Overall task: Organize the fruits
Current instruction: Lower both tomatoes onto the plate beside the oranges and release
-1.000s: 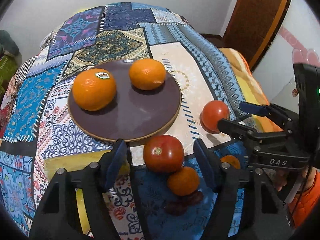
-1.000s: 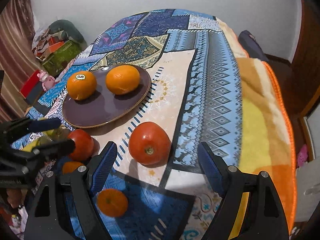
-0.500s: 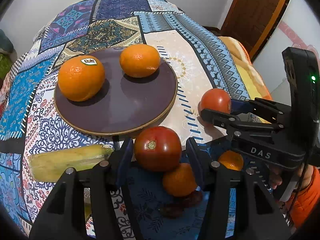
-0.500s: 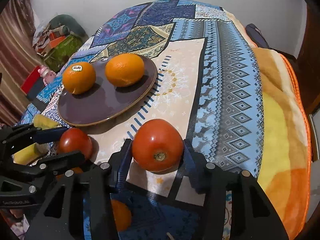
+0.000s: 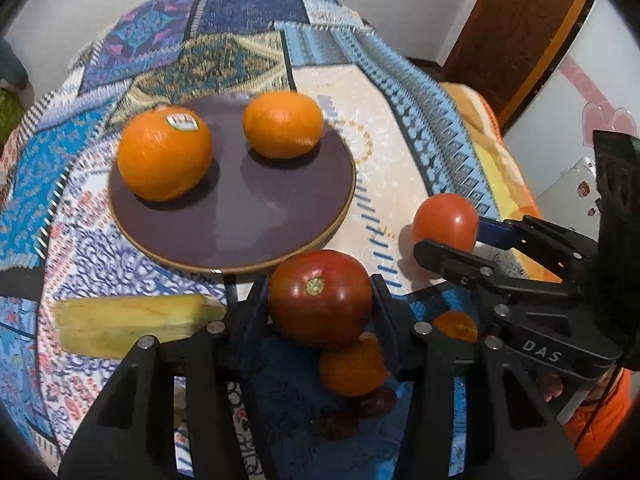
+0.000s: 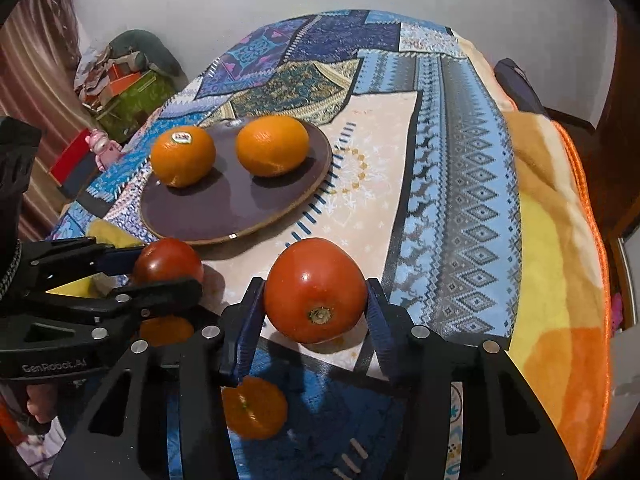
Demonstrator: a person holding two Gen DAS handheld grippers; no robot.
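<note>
Patchwork cloth [image 6: 460, 168] over surface, possibly bed, brown door [image 5: 516, 32]

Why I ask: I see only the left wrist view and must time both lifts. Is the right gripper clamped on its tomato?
Observer: Yes. The right gripper has just been closing, and both pads now press the tomato.
Operator: Which way does its stem point?
Observer: The stem faces back toward the gripper's camera, low on the fruit.
Operator: Anything past the plate, off the table?
Observer: A pink toy sits beyond the edge there.
</note>
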